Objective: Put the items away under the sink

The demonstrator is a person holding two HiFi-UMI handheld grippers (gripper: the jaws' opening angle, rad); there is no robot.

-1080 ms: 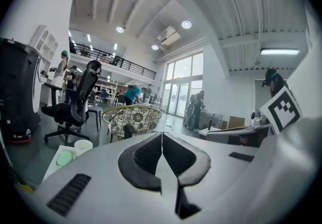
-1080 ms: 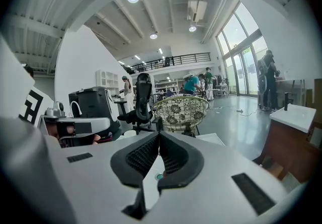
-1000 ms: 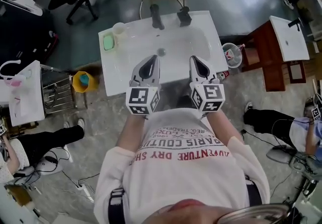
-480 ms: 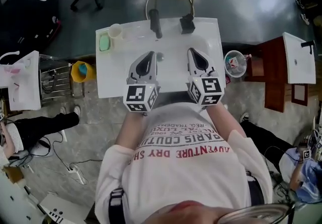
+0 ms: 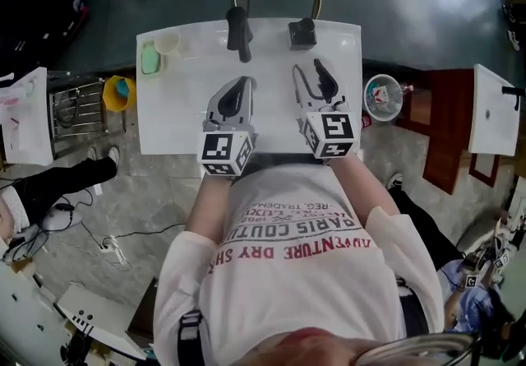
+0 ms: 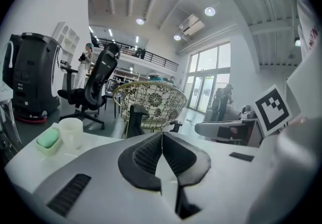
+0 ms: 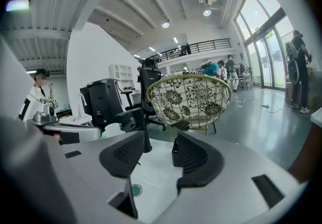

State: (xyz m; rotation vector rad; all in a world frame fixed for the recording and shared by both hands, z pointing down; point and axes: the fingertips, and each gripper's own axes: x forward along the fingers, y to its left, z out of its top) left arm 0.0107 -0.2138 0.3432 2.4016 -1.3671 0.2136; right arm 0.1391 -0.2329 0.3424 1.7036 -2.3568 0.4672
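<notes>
left tongs [image 5: 239, 83] farther forward, cup [image 5: 167, 43] leftward

White shirt [image 5: 312, 298], red lettering; grey left gripper [image 5: 244, 81], right gripper [image 5: 307, 67]; black jaws

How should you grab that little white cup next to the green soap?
Grip the white cup around its round wall, near the middle. It stands upright with its mouth up, so come in level from the side facing the middle of the sink. The green soap crowds its other side.
</notes>
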